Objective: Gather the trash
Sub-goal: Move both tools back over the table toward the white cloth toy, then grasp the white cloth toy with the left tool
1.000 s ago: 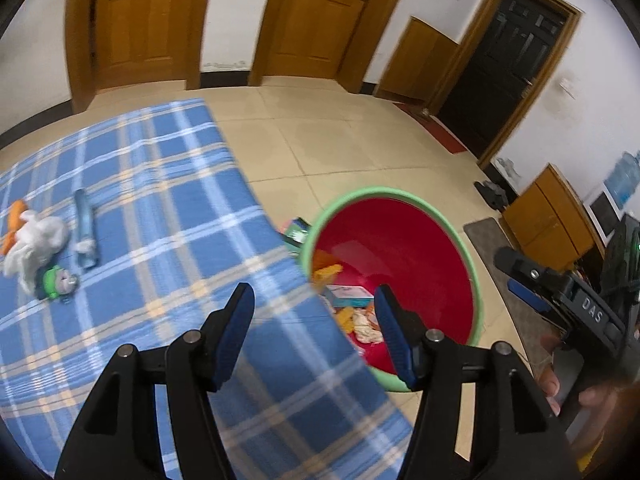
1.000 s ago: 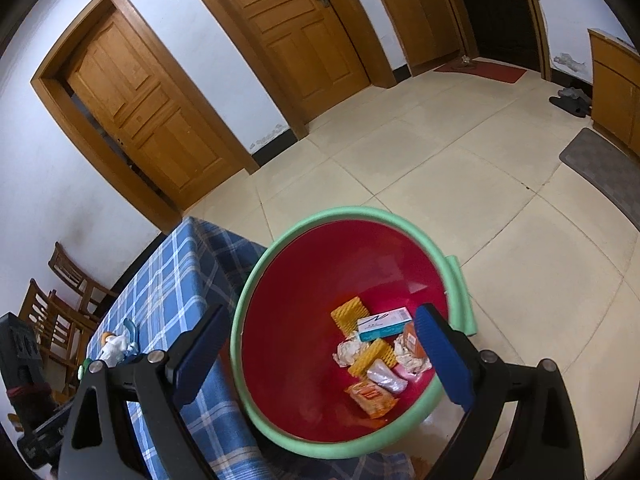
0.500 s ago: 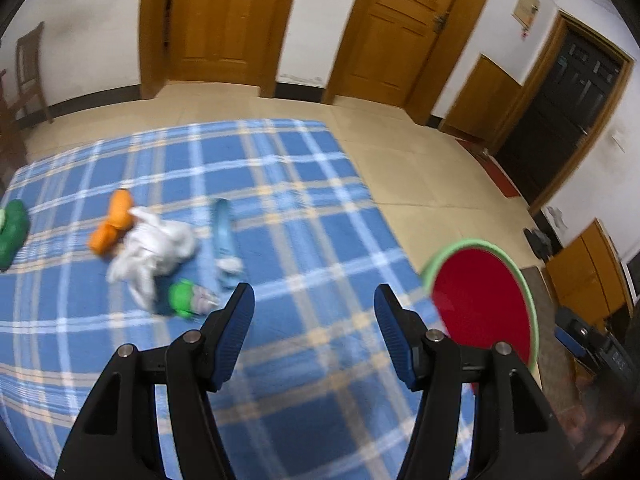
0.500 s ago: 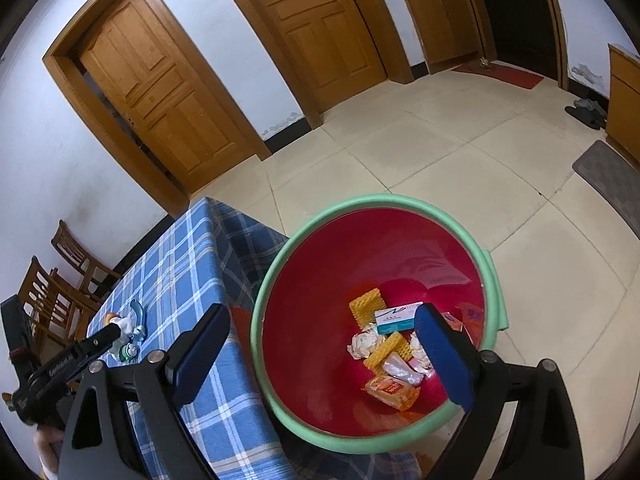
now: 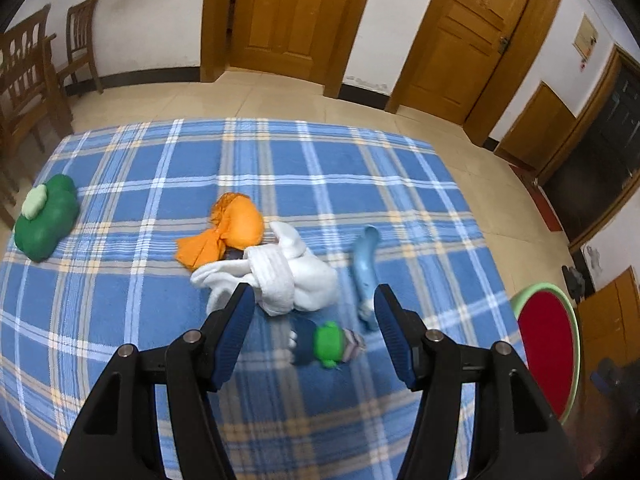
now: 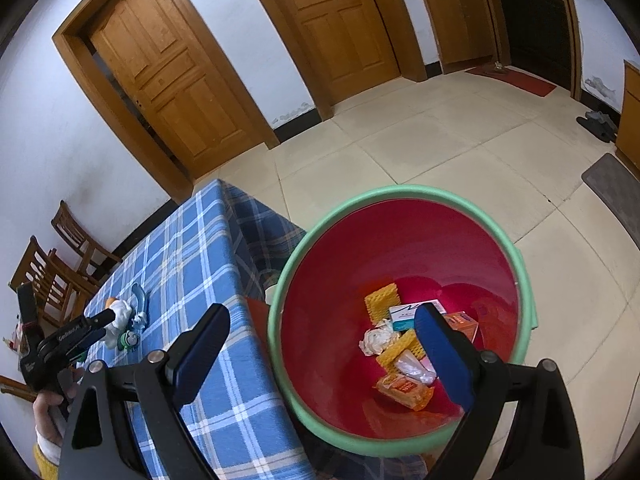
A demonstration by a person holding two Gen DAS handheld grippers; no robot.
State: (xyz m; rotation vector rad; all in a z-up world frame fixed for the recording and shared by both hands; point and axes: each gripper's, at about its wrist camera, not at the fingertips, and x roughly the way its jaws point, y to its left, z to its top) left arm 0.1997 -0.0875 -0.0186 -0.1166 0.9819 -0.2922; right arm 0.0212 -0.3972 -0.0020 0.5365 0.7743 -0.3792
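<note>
My left gripper (image 5: 312, 320) is open and empty, hovering over the blue plaid tablecloth (image 5: 160, 184). Just ahead of it lie a white cloth bundle (image 5: 288, 276), an orange cloth (image 5: 232, 232), a light blue curved piece (image 5: 366, 272) and a small green-and-navy item (image 5: 328, 344) between the fingertips' line. The red bin with a green rim (image 5: 548, 344) stands off the table's right edge. My right gripper (image 6: 320, 344) is open and empty above that bin (image 6: 304, 264), which holds several wrappers, a small box (image 6: 412, 312) and crumpled paper (image 6: 376, 340).
A green plush shape (image 5: 44, 220) lies at the table's far left. Wooden chairs (image 5: 36, 68) stand beyond the left side. Wooden doors (image 5: 296, 16) line the far wall. Tiled floor (image 6: 440, 140) surrounds the bin. The left gripper shows in the right wrist view (image 6: 72, 336).
My left gripper has swung left from the bin to over the table and closer to the white bundle and green item. The right gripper has shifted slightly over the bin.
</note>
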